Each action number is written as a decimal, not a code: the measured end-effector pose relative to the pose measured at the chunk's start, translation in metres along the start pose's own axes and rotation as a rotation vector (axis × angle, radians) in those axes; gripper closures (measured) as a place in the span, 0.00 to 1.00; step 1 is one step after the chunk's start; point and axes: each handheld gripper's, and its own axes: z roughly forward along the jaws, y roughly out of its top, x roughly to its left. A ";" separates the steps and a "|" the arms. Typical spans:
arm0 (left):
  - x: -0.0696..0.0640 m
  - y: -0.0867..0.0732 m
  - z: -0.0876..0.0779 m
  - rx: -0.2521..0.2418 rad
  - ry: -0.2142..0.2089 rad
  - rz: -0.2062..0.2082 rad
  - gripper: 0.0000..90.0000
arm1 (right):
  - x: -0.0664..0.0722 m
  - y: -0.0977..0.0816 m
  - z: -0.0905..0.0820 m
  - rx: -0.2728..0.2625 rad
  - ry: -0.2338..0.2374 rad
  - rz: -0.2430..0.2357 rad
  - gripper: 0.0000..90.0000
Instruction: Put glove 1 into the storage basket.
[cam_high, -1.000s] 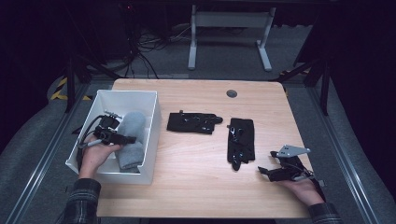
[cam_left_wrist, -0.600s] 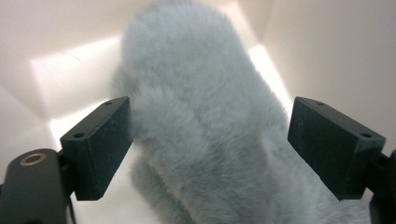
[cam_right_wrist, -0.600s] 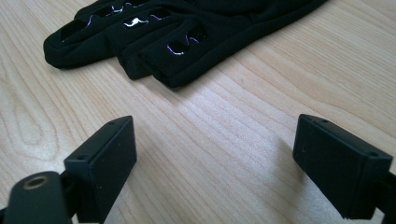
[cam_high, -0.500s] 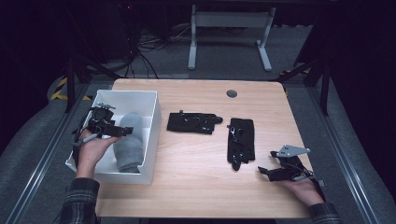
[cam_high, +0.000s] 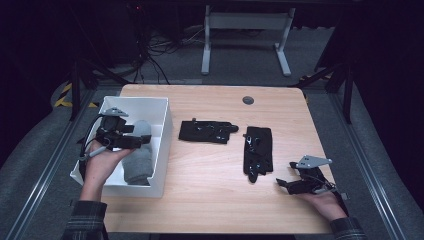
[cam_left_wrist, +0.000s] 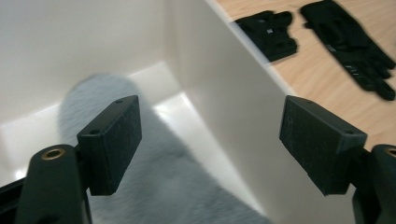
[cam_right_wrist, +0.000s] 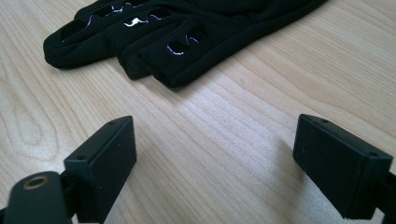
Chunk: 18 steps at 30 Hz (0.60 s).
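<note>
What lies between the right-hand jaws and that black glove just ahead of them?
Nothing visible. The right gripper has its jaws open over bare table, and the black glove lies just beyond them with only wood grain in between.

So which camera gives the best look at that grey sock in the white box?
The high view: it shows the grey sock whole, lying in the white box beside the left tongs. The left gripper view looks down on it between its open jaws, but close up, blurred and cut off. The right gripper view faces a black glove on the table.
</note>
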 end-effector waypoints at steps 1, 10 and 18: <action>-0.007 0.002 0.000 -0.001 -0.010 0.018 0.24 | 0.000 0.000 0.000 0.000 0.000 0.000 0.15; -0.049 0.010 0.009 -0.011 -0.080 0.081 0.23 | 0.000 0.000 0.000 0.000 0.000 0.000 0.15; -0.093 0.017 0.029 0.009 -0.131 0.139 0.22 | 0.000 0.000 0.000 0.001 0.000 0.000 0.15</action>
